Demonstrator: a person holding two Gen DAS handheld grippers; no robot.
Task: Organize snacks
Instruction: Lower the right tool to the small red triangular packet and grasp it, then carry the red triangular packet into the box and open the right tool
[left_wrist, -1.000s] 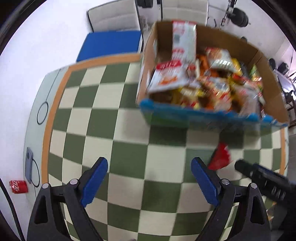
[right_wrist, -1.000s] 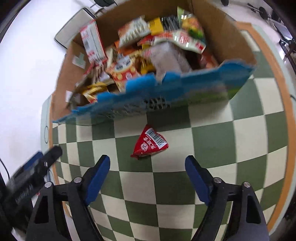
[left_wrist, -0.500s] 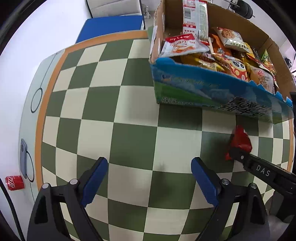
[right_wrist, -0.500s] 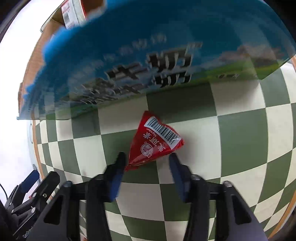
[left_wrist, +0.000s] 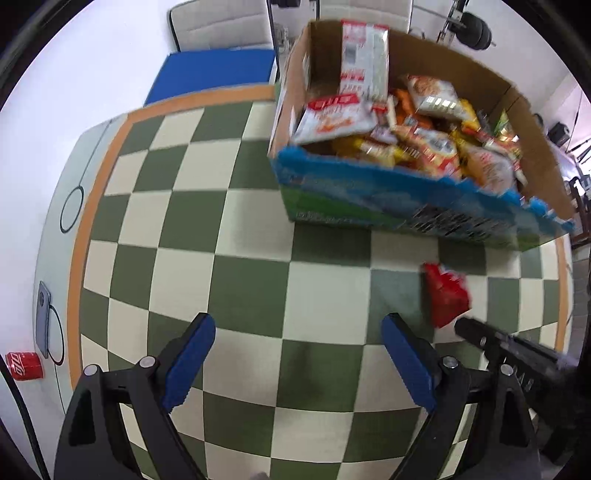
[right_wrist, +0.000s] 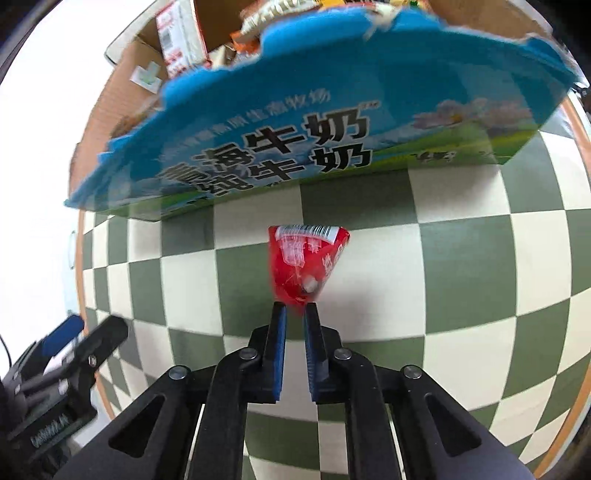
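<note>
two hand-held grippers point down at the checkered tabletop (left_wrist: 251, 288). right hand-held gripper (right_wrist: 294, 309) pinches the red snack packet (right_wrist: 306, 266) beside the snack box (right_wrist: 332, 122). left hand-held gripper (left_wrist: 297, 334) stays wide apart, empty.

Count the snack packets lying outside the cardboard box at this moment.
1. A red packet sits in front of the cardboard box, over the checkered tablecloth, its lower end pinched in the right tool. Others may be hidden behind the box.
</note>
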